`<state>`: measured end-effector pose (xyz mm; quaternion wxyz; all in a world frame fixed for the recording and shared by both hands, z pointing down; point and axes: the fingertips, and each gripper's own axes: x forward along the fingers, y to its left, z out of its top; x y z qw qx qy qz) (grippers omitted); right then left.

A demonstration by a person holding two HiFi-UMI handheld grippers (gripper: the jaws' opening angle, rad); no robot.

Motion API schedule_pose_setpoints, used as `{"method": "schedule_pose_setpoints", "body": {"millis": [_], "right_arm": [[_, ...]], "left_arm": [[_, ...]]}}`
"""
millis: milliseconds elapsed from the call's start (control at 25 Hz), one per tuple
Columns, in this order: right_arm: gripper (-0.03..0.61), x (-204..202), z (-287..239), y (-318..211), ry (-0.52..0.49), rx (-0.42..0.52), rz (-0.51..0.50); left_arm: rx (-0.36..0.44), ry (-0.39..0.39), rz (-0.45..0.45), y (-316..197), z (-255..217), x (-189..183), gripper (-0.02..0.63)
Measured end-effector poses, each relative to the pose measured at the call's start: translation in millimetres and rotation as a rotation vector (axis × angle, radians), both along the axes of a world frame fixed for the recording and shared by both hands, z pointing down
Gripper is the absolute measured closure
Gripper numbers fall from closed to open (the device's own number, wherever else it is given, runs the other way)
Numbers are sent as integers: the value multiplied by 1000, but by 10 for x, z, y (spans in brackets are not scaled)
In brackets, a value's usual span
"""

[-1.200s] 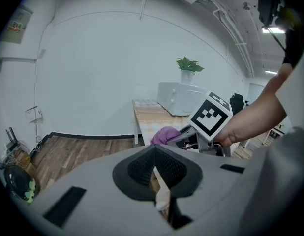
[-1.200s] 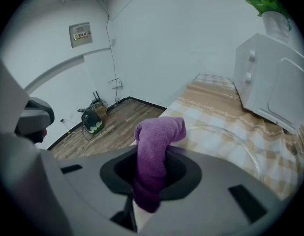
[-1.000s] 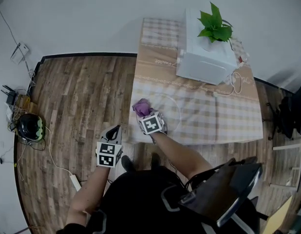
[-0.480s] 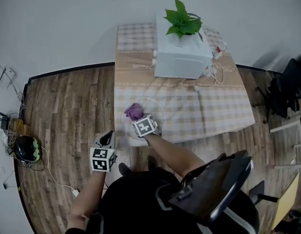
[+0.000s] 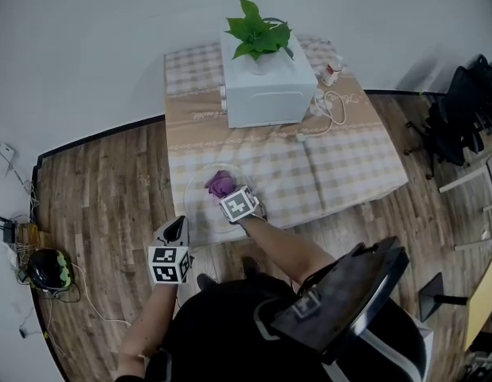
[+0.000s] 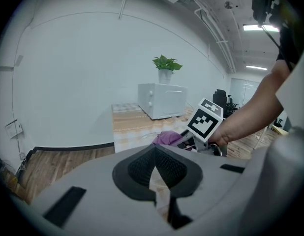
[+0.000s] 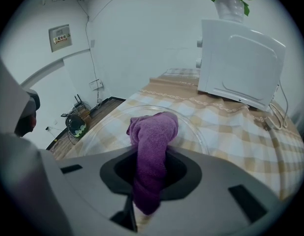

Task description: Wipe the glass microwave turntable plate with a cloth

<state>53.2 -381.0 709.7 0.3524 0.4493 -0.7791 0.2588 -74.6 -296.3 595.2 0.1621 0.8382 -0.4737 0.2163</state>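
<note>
The plate is set by the near left corner of the table, with its rim close to both the left and the front edge. Open checked cover is left to its right and behind it. The microwave is placed well apart at the far side, and a white cable is coiled just beside it. Wooden floor is seen to the left of the table and in front of it.

The plate is clear glass, round, with a raised rim, and the checks of the cover are seen through it. The purple cloth is bunched, and its free end is laid on the plate near the middle.

The right gripper is held over the near part of the plate. In the right gripper view its jaws are seen closed on the cloth, which is pinched lengthwise between them and hangs out in front.

The left gripper is held off the table, over the floor just left of the front corner and clear of the plate. In the left gripper view its jaws are seen drawn together but for a thin slit, with nothing gripped.

A white pot is stood on top of the microwave, and a leafy green plant is held in it.
</note>
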Motion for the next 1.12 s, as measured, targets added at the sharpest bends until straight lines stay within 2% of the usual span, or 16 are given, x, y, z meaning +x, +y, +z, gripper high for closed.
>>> {"method": "schedule_pose_setpoints", "body": {"millis": [520,800,960,1120], "right_arm": [[489,656,-2,-2,48,-3,98],[489,903,-34,23,86,-7,151],[489,913,-147,30,90,17,177],[489,682,-337,85,69,52,163]], "left_arm": [[10,14,95,-44,-64,449,612],[7,40,125,-33,-96,523,612],[9,71,132,-12,-142,463,612],[7,97,131,17,-150,316,612]]}}
